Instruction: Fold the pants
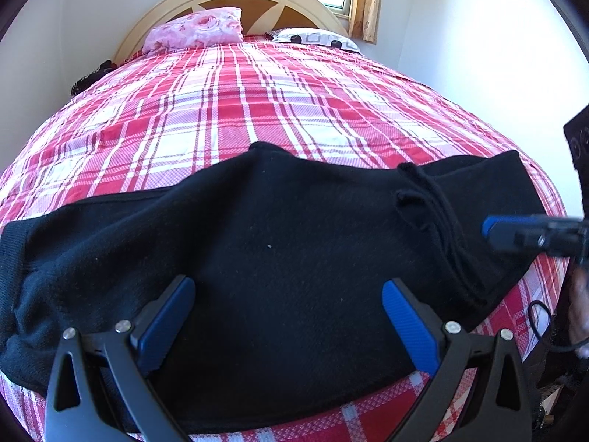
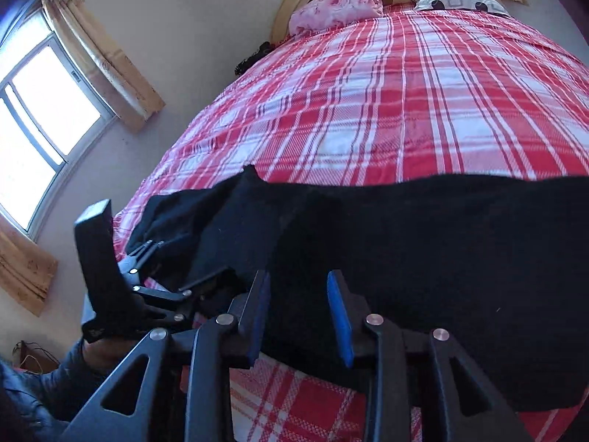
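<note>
Two claws hover with jaws spread, gripping nothing: left gripper [image 1: 289, 287] wide, right gripper [image 2: 298, 283] narrower. Black pants [image 1: 276, 239] lie at six o'clock on the plaid bed [image 1: 239, 103].

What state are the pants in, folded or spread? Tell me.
Folded at least once, it seems: the black pants lie as one wide band across the plaid bedspread, no separate legs showing, drawstring loose on top. Further folds cannot be told.
</note>
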`<state>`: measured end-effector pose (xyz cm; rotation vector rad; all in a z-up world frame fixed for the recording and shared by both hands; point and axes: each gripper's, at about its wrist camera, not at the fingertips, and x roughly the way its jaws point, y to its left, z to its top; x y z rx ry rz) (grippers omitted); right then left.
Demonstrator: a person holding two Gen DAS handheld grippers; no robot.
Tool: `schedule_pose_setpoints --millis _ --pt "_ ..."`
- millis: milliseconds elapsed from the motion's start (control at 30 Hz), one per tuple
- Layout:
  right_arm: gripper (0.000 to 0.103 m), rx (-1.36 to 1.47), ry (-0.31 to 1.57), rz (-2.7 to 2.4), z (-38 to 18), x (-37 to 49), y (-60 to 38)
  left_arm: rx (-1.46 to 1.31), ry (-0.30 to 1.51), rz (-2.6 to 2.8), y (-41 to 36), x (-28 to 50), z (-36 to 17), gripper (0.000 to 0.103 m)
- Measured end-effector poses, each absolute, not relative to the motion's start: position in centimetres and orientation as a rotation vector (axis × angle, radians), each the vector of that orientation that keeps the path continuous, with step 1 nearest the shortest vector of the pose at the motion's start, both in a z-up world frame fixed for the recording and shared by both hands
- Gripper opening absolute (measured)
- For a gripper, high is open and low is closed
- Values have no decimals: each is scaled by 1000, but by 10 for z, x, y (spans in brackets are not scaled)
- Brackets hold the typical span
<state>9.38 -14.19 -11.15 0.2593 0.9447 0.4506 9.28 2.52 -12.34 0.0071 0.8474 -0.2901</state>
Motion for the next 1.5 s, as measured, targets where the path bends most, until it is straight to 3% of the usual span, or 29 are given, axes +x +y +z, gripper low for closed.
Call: schedule_pose_setpoints --millis 167,433,633,733,800,900,1100,1267,1500 --pt "34 250 984 464 -140 89 -126 9 849 -289 25 92 -123 103" --pt "38 94 929 440 -140 71 -106 -57 836 -306 36 91 -119 103" --pt "39 129 871 479 -132 68 -107 -63 829 -297 40 89 -118 103" --pt "57 -1 873 503 -142 68 -88 -56 829 -263 48 88 -113 103" --pt "74 -59 857 528 -142 63 -77 -41 820 -210 60 87 -107 103" --pt "81 -133 830 537 -145 58 -66 -43 814 -116 89 85 -98 103" --pt "81 7 789 581 -143 57 -85 10 809 110 165 86 -86 103" --pt "81 98 729 568 -130 57 -100 -113 903 132 220 105 -104 103" --pt "81 103 713 557 -126 56 -102 -245 940 86 234 119 -125 101"
